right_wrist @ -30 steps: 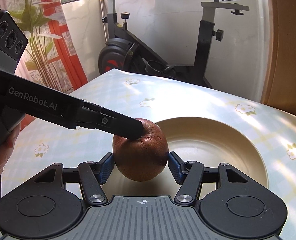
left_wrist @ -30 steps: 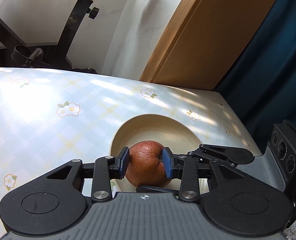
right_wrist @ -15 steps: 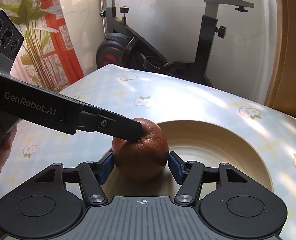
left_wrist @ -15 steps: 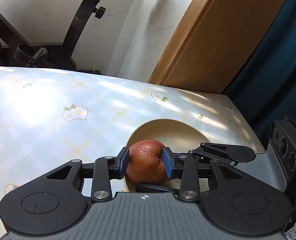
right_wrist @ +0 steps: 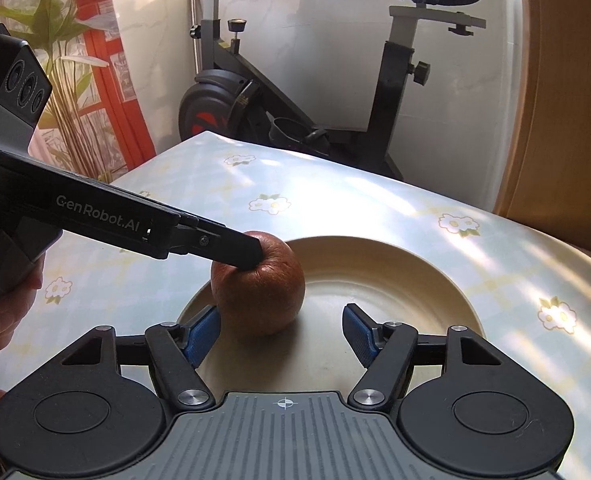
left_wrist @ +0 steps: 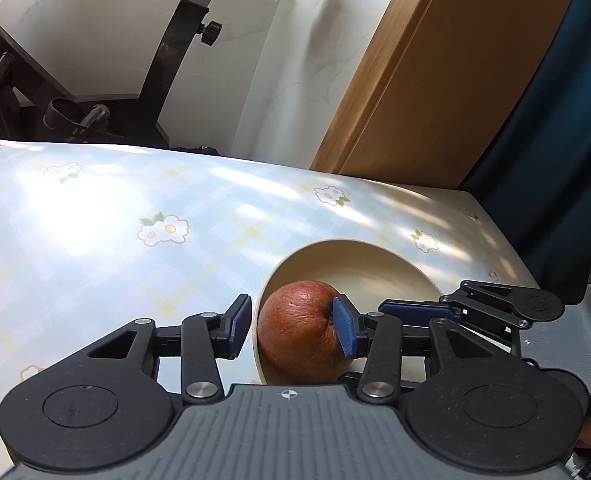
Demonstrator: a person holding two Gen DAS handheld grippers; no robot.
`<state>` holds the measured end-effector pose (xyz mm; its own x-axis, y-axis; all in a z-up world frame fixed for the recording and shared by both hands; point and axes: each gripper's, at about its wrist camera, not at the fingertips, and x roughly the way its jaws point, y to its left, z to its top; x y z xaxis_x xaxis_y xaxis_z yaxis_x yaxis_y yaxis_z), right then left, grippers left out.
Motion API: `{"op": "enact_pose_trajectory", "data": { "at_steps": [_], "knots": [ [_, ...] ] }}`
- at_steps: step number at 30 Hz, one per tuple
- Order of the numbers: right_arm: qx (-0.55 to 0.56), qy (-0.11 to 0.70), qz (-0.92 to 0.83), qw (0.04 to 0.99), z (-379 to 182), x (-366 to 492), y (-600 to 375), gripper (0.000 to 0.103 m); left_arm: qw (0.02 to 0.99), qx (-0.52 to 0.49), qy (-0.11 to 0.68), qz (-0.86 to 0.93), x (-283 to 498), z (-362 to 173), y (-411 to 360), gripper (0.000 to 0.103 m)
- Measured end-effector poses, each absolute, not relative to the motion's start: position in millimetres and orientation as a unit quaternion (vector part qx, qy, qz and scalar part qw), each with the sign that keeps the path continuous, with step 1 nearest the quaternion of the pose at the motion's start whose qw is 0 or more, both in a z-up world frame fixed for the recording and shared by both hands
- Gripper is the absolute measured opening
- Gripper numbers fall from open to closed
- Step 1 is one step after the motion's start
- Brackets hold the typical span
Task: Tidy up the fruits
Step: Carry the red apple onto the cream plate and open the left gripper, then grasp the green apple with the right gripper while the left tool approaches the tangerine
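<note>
Both sets of jaws are opening around the apple [left_wrist: 301, 332], neither pinching it now. Left gripper [left_wrist: 293, 328]: the far pad has daylight between it and the skin; the other pad sits against the stem-end dimple, contact or not I can't tell. Right gripper [right_wrist: 281, 330]: pads spread well wider than the fruit, clear gaps both sides, apple a little ahead of the tips.

Apple sits in the cream plate [right_wrist: 407, 280], near the rim on my left-hand side, resting on the plate floor as far as I can judge.

Step, my read: release after placing the apple in the plate. Next move calls for finishing the spread, then backing both grippers straight out along their fingers so no pad drags the fruit. It's round, so a nudge would probably roll it toward the middle. After that, fetch the next fruit.

View differences:
- Right wrist shows my left gripper coming in from the side, its finger laid across the top of the apple, plus a hand on its handle. It also shows the whole plate, otherwise bare.
- Left wrist shows the stem dimple and the gap at my far pad; the right gripper's fingers come in behind the apple.
</note>
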<state>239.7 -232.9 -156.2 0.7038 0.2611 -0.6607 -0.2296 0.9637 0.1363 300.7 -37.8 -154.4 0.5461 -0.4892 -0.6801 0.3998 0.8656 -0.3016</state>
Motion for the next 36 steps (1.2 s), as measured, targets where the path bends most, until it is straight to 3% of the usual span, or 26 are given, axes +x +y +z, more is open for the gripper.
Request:
{"op": "enact_pose_trajectory", "data": {
  "at_steps": [18, 36],
  "knots": [
    [0.108, 0.317, 0.054, 0.941, -151.2, 126.0, -275.7, 0.063, 0.899, -0.036, 0.37, -0.23, 223.6, -133.2, 5.8, 0.046],
    [0.111, 0.325, 0.065, 0.937, -138.2, 81.1, -242.5, 0.058, 0.897, -0.011, 0.38, -0.224, 149.0, -120.9, 39.3, 0.046]
  ]
}}
